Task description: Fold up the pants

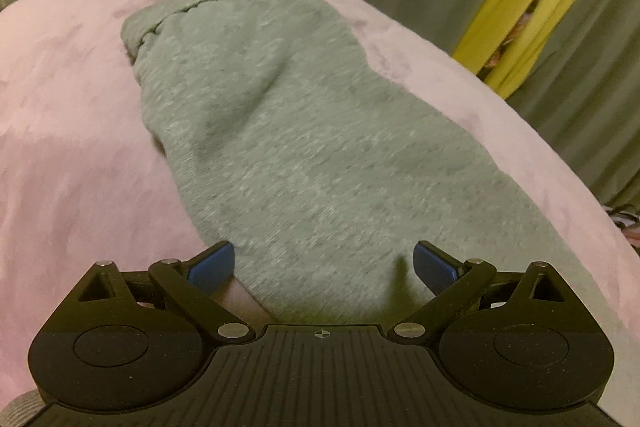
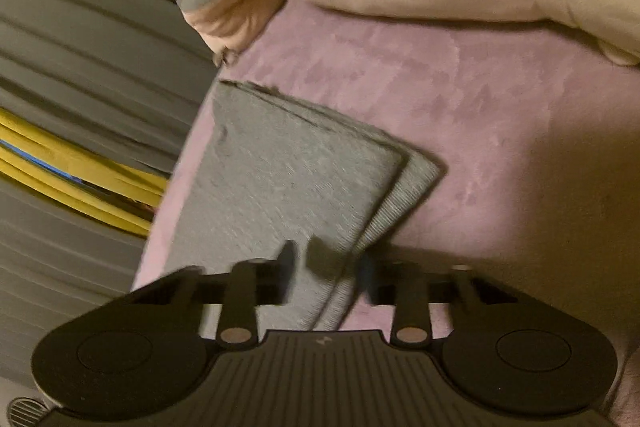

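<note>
The grey pants (image 1: 304,131) lie on the pink blanket (image 1: 68,155) of the bed, and both grippers are down at them. The left gripper (image 1: 323,265) has its blue pads (image 1: 212,265) spread wide and is grasping nothing; the cloth runs between the two pads and away in front of them, and neither pad presses on it.

In the right wrist view, the right gripper (image 2: 325,269) stands at the layered edge of the pants (image 2: 280,183), where the ribbed hem peeks out at the far right corner beyond the fingertips. Its fingers are narrowed around the cloth, which passes between them. This picture is blurred, so I think they pinch the layers, but I cannot tell if they are really clenched on them.

To do this step well, I would first make sure that the right fingers catch all the layers together, not only the top one. The left gripper should come lower and close on the cloth edge just in front of its pads. Then both can lift at the same height, so the fold comes out straight and without a wrinkle.

No brand or label can be read on the pants. On each gripper body, behind the fingers, there is only a small mark, too small to read
</note>
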A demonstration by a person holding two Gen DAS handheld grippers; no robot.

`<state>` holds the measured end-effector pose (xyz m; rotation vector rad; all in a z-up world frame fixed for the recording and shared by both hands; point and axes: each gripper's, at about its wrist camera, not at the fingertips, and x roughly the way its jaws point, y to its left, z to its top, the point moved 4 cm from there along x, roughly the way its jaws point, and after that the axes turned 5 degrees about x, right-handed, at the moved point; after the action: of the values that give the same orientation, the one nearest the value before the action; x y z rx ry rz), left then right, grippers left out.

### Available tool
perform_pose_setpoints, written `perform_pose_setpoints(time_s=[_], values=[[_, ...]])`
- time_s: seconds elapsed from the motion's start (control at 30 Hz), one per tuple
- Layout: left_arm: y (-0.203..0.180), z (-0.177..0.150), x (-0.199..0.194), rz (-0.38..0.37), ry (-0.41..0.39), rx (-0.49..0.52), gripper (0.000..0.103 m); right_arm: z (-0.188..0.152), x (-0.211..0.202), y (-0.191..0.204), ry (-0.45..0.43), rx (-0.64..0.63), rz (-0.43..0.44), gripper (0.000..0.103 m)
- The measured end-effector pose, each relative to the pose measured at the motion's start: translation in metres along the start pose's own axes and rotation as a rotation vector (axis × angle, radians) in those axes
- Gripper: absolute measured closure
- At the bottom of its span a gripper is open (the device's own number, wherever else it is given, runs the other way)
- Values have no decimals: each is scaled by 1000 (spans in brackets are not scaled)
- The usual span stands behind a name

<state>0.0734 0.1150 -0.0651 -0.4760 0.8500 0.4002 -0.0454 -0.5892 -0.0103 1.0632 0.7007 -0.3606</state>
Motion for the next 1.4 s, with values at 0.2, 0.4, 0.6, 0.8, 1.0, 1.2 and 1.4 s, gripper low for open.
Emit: perform_pose_setpoints(time_s=[0.2,0.4,0.6,0.8,1.0,1.2,1.4], values=[[3,-1,2,-6,14,-27,3,1,5,-5,-28,104,66,55],[1,-1,-2,-23,-4,-17,3,5,9,-2,-32,113,71,51],[0,-1,0,-8,11,-14,3,10,17,1,-61,75,49,87],[0,-2,2,-2,22,-15,3,15,21,0,-98,126,47,83],[1,-2,3,-13,23,-16,3,4,1,67,-200,-160,16,94],[2,-3,-1,-28,10,-22,3,-87,-3,221,-79,-709,213,94],[2,-3,-10,-58,-22,-14,3,-249,61,270,322,-1063,283,77]])
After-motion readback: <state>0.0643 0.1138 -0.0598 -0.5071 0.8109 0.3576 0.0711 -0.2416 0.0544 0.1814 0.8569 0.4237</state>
